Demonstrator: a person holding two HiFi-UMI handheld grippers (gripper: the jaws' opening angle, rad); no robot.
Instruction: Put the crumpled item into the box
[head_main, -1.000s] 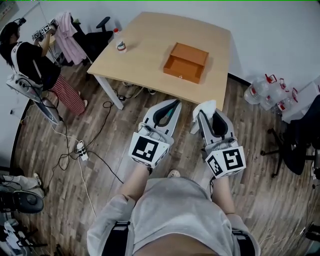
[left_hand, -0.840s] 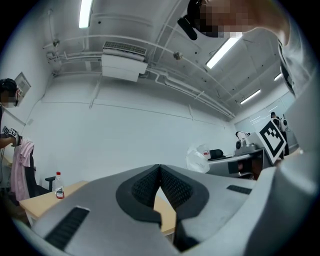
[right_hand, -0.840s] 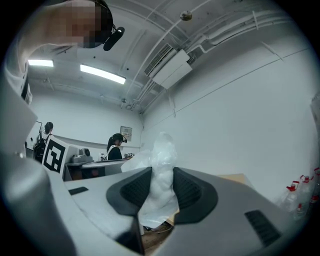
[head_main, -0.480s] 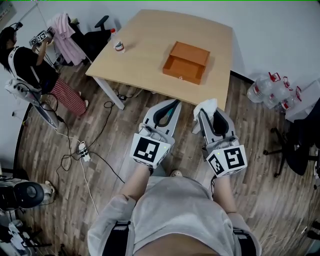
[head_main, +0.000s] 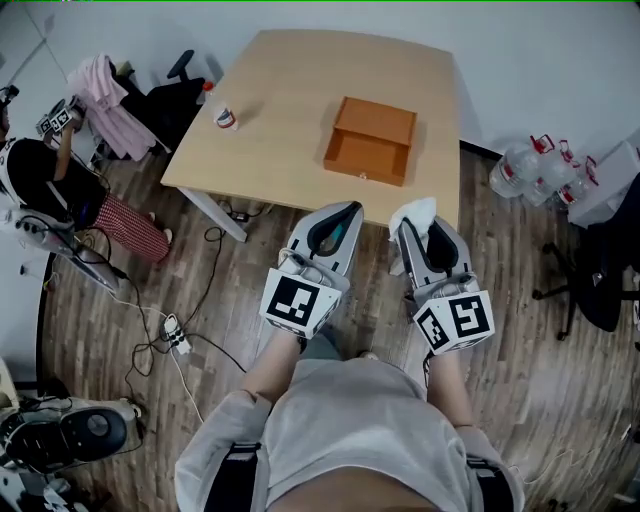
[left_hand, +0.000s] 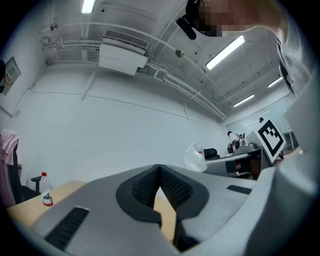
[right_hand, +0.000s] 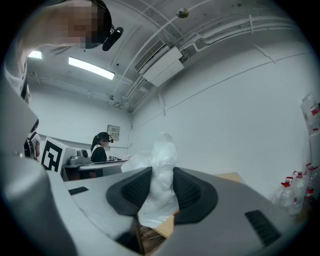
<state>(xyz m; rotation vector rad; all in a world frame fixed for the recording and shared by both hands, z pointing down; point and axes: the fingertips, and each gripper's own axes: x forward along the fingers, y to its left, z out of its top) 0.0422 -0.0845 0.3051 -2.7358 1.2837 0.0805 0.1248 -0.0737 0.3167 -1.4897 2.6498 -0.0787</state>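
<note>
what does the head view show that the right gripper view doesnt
Only the head view: the open orange box, the bottle near the table's far left corner, and the wood floor.
Only the right gripper view: the dark pads pressing the crumpled white item from both sides, plus the ceiling air conditioner.
Both: the right gripper, that item at its tip, and part of the table.

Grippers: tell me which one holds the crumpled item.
The right gripper: its jaws clamp the white crumpled item, while the left gripper has its jaws shut on nothing.
</note>
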